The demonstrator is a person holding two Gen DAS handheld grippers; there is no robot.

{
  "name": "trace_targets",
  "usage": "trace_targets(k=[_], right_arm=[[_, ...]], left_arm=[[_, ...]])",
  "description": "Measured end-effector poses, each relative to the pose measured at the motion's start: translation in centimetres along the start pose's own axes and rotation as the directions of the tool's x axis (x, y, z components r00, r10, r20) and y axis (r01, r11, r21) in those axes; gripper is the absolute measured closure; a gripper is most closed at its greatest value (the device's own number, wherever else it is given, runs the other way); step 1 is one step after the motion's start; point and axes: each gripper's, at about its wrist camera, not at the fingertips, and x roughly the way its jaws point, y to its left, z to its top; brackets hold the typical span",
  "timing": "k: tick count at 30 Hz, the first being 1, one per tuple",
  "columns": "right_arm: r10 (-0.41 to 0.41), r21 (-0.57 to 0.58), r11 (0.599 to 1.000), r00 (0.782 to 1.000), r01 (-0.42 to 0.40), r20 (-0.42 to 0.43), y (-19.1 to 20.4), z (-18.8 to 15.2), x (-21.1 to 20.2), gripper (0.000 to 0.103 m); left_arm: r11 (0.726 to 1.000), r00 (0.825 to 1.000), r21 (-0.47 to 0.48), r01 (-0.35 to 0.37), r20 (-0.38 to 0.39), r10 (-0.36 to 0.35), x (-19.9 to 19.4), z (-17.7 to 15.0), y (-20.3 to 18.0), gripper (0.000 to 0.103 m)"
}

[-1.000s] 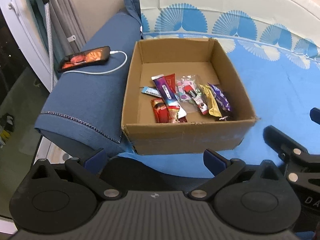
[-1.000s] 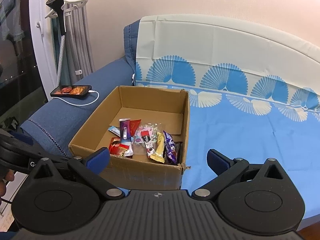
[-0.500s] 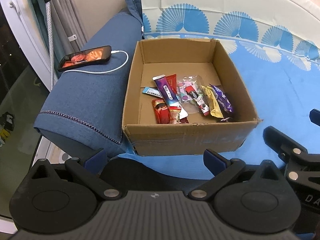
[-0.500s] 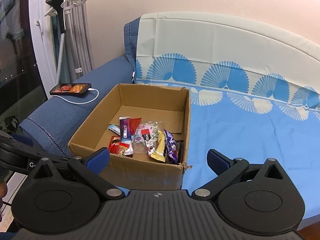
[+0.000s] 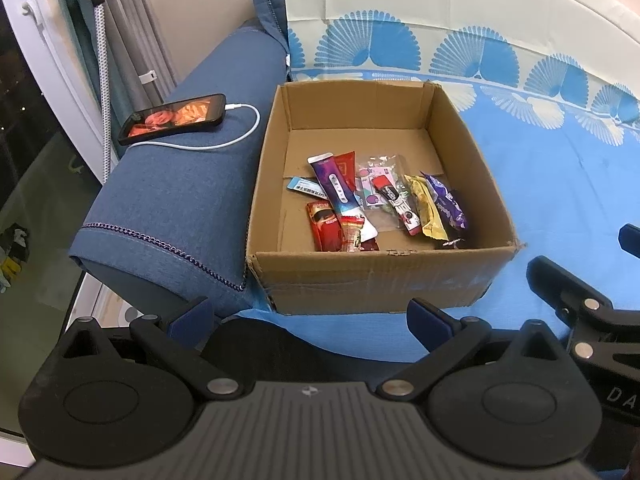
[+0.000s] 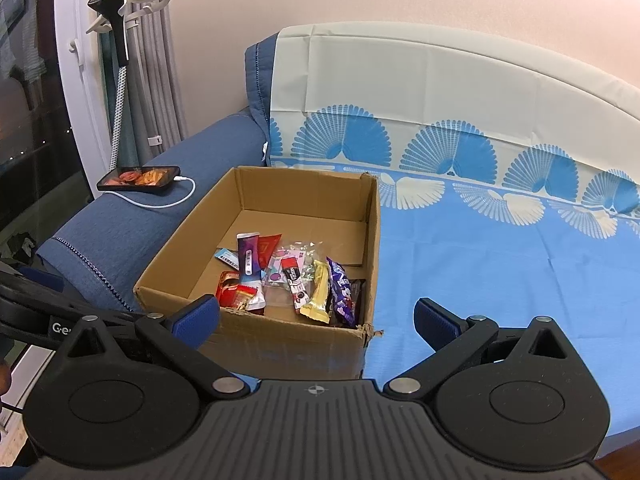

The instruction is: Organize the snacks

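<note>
Left gripper [image 5: 308, 316] is held low before the box, jaws spread wide, nothing between them; right gripper [image 6: 316, 318] is likewise spread wide and empty, its blue pads near the box's front wall. An open cardboard box [image 5: 372, 280] is seen standing on the blue patterned sheet [image 6: 480, 264], touching the sofa armrest [image 5: 180, 192]; its near right corner is torn. The snacks [image 5: 376, 200] are gathered on the box floor toward the front: a purple-blue tube-shaped packet over a red one, a red sachet, a clear bag of sweets, a yellow bar, a purple wrapper at right. Farther off, a lit phone [image 5: 172, 118] is noted on the armrest, a white cable [image 5: 224, 142] plugged in.
</note>
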Motion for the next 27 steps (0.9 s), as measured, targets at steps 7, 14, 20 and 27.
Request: trace_targets(k=[7,14,20,27], right_arm=[[-0.018,-0.004,1.0,1.0,0.018,0.006,0.19,0.35,0.26,0.0],[-0.018,0.002,1.0,1.0,0.018,-0.013,0.16,0.39,0.53,0.0],[-0.017,0.001,1.0,1.0,0.017,-0.011,0.21,0.55,0.62,0.0],[-0.007,0.002,1.0,1.0,0.007,0.004,0.18,0.67,0.47,0.0]], left_arm=[[1.0,1.0,-0.025,-0.001,0.007,0.001,-0.27,0.49,0.32,0.0],[1.0,1.0,-0.029,-0.001,0.001,0.001,-0.09,0.6,0.37,0.0],[1.0,1.0,-0.029,0.0,-0.002,0.0,-0.06,0.62,0.34,0.0],[0.999,1.0,-0.031,-0.016,-0.01,0.015,0.11,0.7,0.18,0.0]])
